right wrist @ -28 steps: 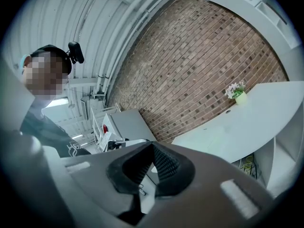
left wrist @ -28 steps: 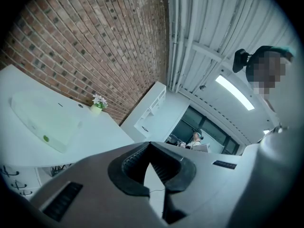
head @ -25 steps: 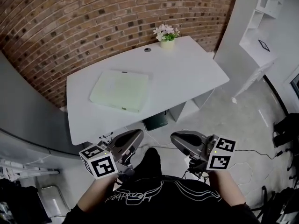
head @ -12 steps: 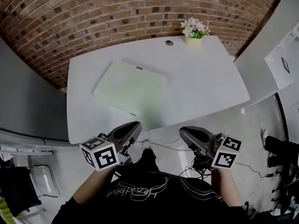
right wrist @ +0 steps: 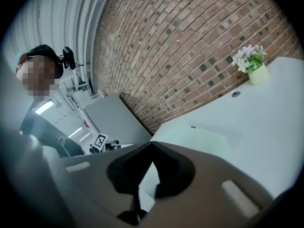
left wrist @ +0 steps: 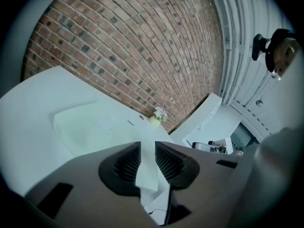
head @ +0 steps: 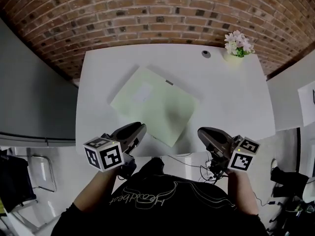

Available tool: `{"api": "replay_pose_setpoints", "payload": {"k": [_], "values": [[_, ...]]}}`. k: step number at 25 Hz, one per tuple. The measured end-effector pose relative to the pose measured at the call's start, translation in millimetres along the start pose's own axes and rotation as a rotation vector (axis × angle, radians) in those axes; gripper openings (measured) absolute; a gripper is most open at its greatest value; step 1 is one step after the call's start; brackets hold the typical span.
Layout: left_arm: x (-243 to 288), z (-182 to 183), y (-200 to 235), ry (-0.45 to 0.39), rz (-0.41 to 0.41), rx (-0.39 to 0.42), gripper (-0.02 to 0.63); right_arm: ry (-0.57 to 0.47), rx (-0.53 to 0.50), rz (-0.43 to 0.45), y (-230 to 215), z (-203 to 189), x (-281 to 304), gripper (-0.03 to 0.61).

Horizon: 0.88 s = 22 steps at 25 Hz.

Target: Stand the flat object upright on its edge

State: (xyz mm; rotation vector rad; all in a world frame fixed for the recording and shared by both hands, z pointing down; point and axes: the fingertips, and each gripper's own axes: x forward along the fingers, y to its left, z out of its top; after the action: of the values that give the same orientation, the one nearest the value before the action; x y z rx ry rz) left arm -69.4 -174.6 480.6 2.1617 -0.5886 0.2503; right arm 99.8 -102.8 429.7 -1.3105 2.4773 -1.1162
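A flat, pale green square board (head: 155, 104) lies face down on the white table (head: 236, 102), turned corner-on toward me. It also shows in the left gripper view, board (left wrist: 90, 127), and in the right gripper view, board (right wrist: 204, 139). My left gripper (head: 138, 128) hovers at the table's front edge, short of the board's near corner. Its jaws are opening, with a narrow gap and nothing between them, as the left gripper (left wrist: 148, 144) shows. My right gripper (head: 202, 132) is beside it, also off the board. The right gripper (right wrist: 152, 144) is shut and empty.
A small pot of flowers (head: 237, 45) stands at the table's far right corner, with a round cable hole (head: 205, 54) next to it. A brick wall (head: 147, 14) runs behind the table and a grey partition (head: 34, 92) stands to the left.
The view has swung so that the table sits squarely ahead and closer. Both grippers now reach its front edge. The left jaws have parted slightly.
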Motion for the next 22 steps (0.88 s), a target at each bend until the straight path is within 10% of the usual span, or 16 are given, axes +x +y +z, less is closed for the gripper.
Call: {"api": "replay_pose_setpoints", "payload": {"k": [22], "values": [[-11.1,-11.3,94.0,-0.143,0.287,-0.329,0.247,0.362,-0.209,0.085,-100.5,52.2,106.7,0.152]]}}
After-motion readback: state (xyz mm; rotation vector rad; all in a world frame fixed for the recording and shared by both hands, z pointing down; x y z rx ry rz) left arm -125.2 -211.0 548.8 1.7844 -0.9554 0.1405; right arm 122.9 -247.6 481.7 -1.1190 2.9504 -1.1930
